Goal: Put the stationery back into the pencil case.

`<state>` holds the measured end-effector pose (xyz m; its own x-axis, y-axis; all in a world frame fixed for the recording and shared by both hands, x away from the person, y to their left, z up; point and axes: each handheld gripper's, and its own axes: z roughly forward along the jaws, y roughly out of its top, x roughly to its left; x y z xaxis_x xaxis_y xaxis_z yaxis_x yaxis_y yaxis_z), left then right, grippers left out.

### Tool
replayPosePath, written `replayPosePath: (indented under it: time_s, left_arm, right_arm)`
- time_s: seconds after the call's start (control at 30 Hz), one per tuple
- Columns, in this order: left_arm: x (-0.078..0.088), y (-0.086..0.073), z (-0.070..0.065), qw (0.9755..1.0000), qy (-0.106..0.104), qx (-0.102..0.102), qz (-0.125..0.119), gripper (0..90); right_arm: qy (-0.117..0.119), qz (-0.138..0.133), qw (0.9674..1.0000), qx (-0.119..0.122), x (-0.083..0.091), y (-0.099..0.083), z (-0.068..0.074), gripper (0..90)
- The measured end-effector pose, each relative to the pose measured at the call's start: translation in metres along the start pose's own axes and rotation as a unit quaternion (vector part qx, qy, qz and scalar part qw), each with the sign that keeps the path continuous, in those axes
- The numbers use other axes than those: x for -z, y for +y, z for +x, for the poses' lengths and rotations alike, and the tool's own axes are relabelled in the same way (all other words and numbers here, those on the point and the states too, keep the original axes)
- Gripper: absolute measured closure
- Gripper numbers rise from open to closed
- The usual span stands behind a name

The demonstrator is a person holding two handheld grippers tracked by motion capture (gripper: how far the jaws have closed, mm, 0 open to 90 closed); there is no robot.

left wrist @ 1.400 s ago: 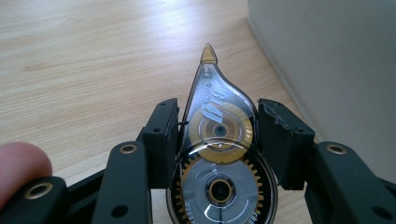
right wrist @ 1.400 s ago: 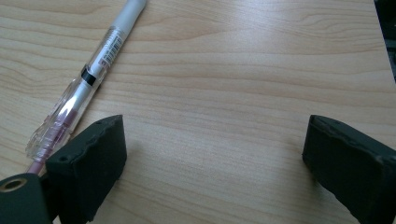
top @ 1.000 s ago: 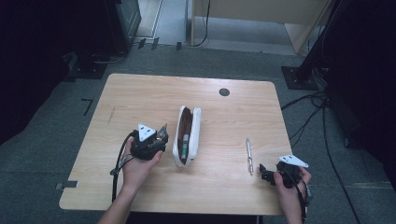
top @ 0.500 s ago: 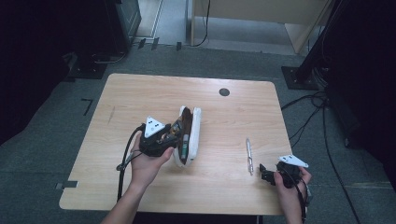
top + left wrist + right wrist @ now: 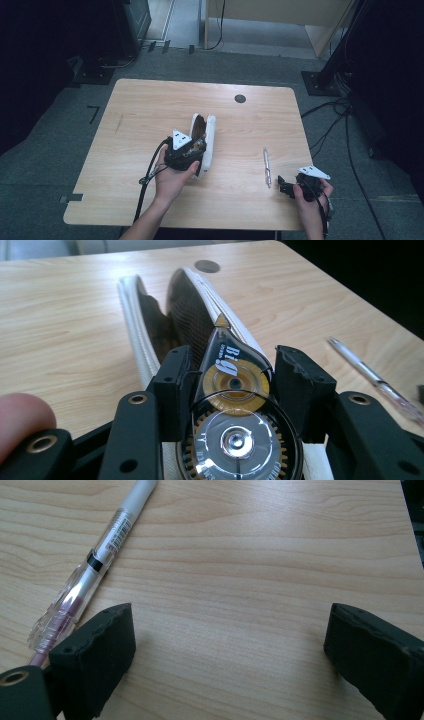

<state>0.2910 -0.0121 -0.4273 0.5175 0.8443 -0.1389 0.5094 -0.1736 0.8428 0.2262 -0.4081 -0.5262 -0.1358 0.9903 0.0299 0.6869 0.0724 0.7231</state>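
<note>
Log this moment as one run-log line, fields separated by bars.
left gripper: shut on correction tape, above open pencil case | right gripper: open, idle | pen: on table, beside right gripper

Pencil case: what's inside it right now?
The pencil case lies open, showing a dark mesh lining. The left gripper holds a correction tape dispenser over its near end, covering whatever lies below; the far end looks empty.

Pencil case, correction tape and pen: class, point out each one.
pencil case point(image 5: 210, 131), high view, on its white side wall.
correction tape point(image 5: 234, 382), left gripper view, on its yellow reel.
pen point(image 5: 107, 537), right gripper view, on its clear barrel.
</note>
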Motion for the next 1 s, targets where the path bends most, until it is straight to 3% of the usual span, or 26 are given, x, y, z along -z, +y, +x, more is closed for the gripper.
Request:
replayPosePath:
  time_s: [0.27,0.4,0.5,0.53,0.57,0.63,0.67,0.8,0.9,0.97,1.0]
  left_arm:
    - [0.000,-0.004,-0.004,0.9988,0.043,-0.026,0.001,50.7]
    - [-0.001,-0.008,-0.006,0.9958,0.072,-0.056,0.004,50.9]
    - [-0.004,-0.011,-0.010,0.9921,0.091,-0.085,0.011,51.7]
    - [-0.005,-0.012,-0.011,0.9911,0.099,-0.088,0.012,71.7]
    - [-0.006,-0.013,-0.011,0.9915,0.091,-0.091,0.018,70.0]
    - [-0.011,-0.017,-0.014,0.9891,0.098,-0.106,0.030,70.2]
    - [-0.015,-0.019,-0.015,0.9895,0.089,-0.105,0.044,68.9]
    - [-0.017,-0.021,-0.014,0.9907,0.084,-0.096,0.047,70.7]
    - [-0.017,-0.021,-0.014,0.9895,0.087,-0.103,0.052,73.3]
    - [-0.016,-0.020,-0.012,0.9907,0.079,-0.098,0.052,73.4]
    - [-0.015,-0.020,-0.009,0.9932,0.063,-0.085,0.049,73.1]
  right_arm:
    - [0.002,0.000,1.0000,0.002,0.000,0.000,0.000,5.6]
    - [0.002,0.001,1.0000,0.002,0.000,0.000,0.000,5.6]
    - [0.002,0.001,1.0000,0.002,0.000,0.000,0.000,5.6]
    - [0.002,0.001,1.0000,0.002,0.000,0.000,0.000,5.6]
    - [0.002,0.001,1.0000,0.002,0.000,0.000,0.000,5.6]
    - [0.002,0.001,1.0000,0.003,0.000,0.000,0.000,5.6]
    - [0.002,0.001,1.0000,0.002,0.000,0.000,0.000,5.6]
    - [0.002,0.001,1.0000,0.002,0.000,0.000,0.000,5.6]
    - [0.002,0.001,1.0000,0.002,0.000,0.000,0.000,5.6]
    - [0.002,0.001,1.0000,0.002,0.000,0.000,0.000,5.6]
    - [0.002,0.001,1.0000,0.002,0.000,0.000,0.000,5.6]
